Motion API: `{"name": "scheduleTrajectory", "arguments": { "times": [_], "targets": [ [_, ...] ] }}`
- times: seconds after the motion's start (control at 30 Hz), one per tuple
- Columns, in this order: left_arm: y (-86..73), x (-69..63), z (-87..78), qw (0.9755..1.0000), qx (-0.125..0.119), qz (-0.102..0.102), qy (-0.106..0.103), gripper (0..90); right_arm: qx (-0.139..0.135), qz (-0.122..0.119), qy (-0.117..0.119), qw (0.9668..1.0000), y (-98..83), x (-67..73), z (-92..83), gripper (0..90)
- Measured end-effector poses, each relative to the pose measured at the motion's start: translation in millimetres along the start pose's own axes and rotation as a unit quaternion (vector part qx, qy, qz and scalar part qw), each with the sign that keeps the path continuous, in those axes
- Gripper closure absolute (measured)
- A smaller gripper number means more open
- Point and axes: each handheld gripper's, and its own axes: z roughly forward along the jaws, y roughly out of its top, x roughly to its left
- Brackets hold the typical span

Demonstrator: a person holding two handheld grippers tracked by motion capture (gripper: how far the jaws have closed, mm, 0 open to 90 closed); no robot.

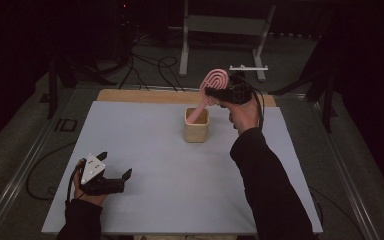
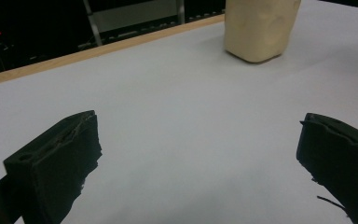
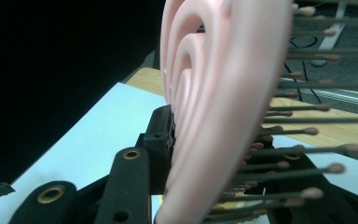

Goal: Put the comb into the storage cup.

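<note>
The right tool (image 1: 219,93) holds the pink brush (image 1: 214,82) by its head; it should lower the handle straight into the cup (image 1: 196,126), while the left tool (image 1: 114,168) rests wide open on the desk (image 1: 170,180)

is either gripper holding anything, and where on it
The right gripper is shut on the pink hairbrush, clamped across its head, with the handle end down in the beige cup. The left gripper is open and holds nothing.

Dim room, lit tabletop, blurred close-ups
</note>
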Motion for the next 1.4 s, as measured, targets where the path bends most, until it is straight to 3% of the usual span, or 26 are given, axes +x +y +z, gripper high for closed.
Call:
{"name": "scheduleTrajectory", "arguments": {
  "times": [1.4],
  "targets": [
    [0.0,-0.1,0.2,1.0,0.002,0.0,0.0,0.2,0.015,0.007,-0.003,0.9999,-13.1,-6.1,14.0,63.6]
  ]
}}
